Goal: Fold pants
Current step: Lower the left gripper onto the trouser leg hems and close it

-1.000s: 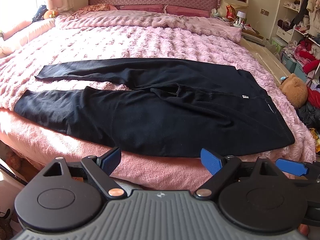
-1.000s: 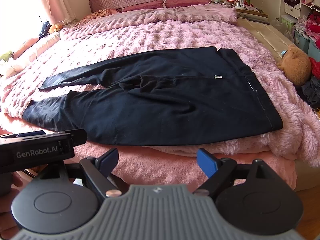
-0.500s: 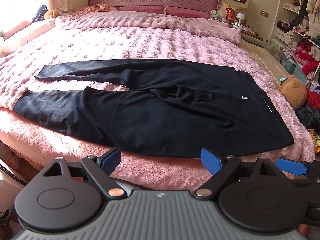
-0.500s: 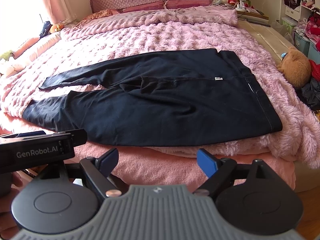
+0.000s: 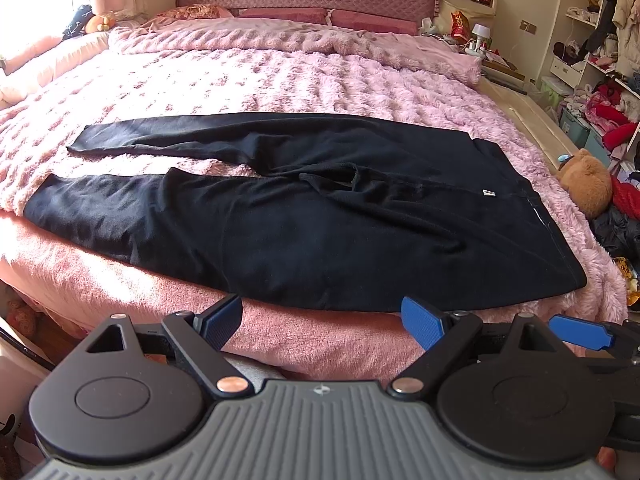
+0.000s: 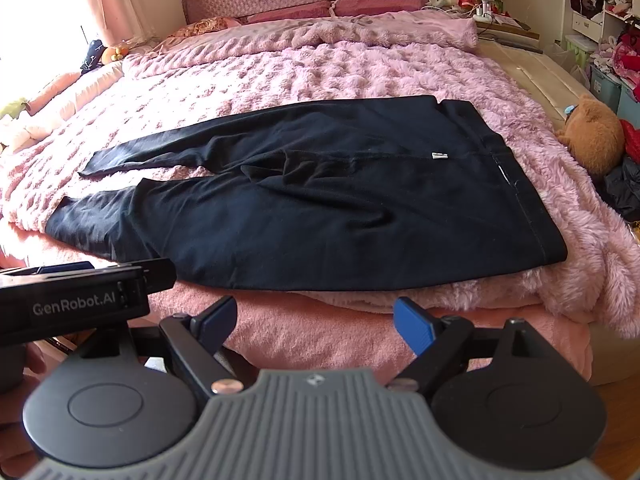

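Black pants (image 5: 320,232) spread flat along near edge of bed (image 5: 280,80), unfolded. Left gripper (image 5: 322,322) and right gripper (image 6: 314,322) short of it, fingers apart, empty. Risk: pinching pink blanket (image 5: 312,336) too, or one layer only.

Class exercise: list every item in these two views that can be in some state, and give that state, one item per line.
black pants: spread flat, unfolded, legs apart
left gripper: open, empty
right gripper: open, empty
pink blanket: spread over bed
teddy bear: lying beside the bed

Black pants (image 5: 320,216) lie flat, unfolded, legs apart.
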A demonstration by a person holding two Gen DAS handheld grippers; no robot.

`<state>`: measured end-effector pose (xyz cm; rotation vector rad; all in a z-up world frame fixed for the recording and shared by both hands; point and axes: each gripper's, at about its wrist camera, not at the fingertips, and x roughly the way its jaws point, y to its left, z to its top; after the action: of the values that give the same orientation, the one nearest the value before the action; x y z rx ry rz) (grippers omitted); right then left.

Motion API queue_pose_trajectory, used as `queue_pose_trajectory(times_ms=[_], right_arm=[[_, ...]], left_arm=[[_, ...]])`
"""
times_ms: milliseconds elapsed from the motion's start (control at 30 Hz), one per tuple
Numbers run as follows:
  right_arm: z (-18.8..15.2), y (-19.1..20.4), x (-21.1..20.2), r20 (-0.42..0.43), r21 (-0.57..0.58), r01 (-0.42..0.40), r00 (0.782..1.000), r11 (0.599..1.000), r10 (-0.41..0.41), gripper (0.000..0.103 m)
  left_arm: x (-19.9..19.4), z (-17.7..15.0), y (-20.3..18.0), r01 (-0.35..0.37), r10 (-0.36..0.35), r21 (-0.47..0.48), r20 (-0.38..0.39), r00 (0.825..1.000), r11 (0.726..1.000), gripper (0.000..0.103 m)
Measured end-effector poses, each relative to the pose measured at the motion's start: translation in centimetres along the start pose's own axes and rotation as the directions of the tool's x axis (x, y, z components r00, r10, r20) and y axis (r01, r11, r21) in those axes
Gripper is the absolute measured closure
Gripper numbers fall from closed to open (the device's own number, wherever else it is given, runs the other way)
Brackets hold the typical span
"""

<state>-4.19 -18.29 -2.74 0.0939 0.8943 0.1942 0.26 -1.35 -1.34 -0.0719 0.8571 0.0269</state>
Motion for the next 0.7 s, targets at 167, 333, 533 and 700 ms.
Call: queue_pose_trajectory(times_ms=[167, 333, 533, 700], right_arm=[[0.0, 0.1, 0.2, -0.002, -0.002, -0.002, 1.000, 1.000, 0.002, 0.021], [-0.1, -0.3, 0.5, -0.005, 0.004, -0.044, 0.999, 0.999, 0.044, 0.021], [0.7, -3.7, 0.7, 0.045, 0.127, -0.088, 0.996, 0.988, 0.083, 0.021], [1.1, -7.8, 1.3, 0.096, 0.237, -0.058, 0.995, 0.970, 0.036, 0.021]], left_arm=[[0.3, -0.2, 0.3, 0.012, -0.012, -0.005, -0.006, 1.000, 1.000, 0.000], [0.9, 0.3, 1.9, 0.033, -0.034, -0.035, -0.037, 0.999, 0.999, 0.000], [1.4, 1.0, 6.7, 0.052, -0.048, -0.140, 0.035, 0.998, 0.989, 0.005], [1.4, 1.8, 13.1, 0.186, -0.147, -0.271, 0.156, 0.977, 0.944, 0.005]])
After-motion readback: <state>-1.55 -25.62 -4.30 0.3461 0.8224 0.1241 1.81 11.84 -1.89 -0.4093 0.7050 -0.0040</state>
